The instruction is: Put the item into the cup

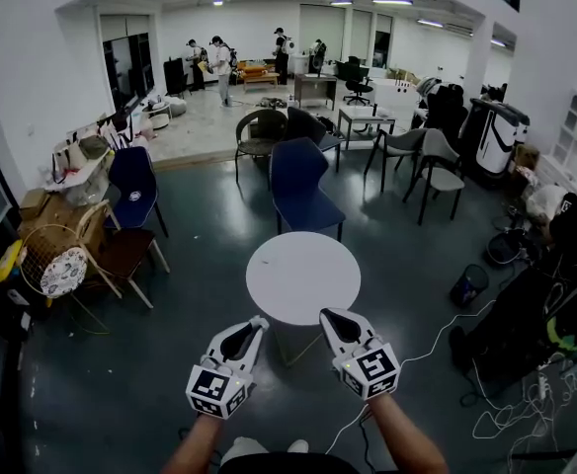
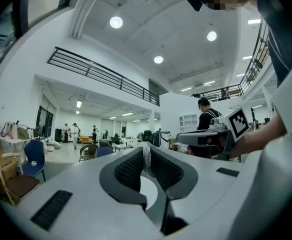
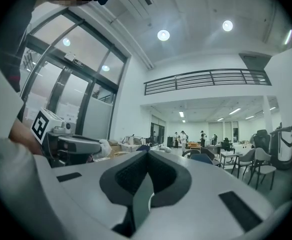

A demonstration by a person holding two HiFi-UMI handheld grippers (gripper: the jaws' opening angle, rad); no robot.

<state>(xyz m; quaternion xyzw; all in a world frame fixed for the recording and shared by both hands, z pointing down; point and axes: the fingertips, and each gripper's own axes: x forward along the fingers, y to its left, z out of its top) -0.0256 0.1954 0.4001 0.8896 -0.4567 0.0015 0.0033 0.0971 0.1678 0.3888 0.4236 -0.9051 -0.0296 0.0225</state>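
Holding entry: left gripper (image 1: 257, 326), jaws nearly closed on white crumpled item (image 2: 145, 154) at tips. Right gripper (image 3: 146, 156): jaws together, nothing held. Table (image 1: 303, 276) at 12 o'clock; no cup visible. Item judged light, soft, crushable; pinch mid-bulk.

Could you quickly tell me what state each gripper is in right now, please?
Left gripper: closed on a small white item.
Right gripper: closed, nothing between its fingers.

Head cam high, steep down on table (image 1: 303, 276); left gripper (image 1: 259, 322), right gripper (image 1: 326, 315) cams low, level, sharing chairs (image 1: 298, 181).
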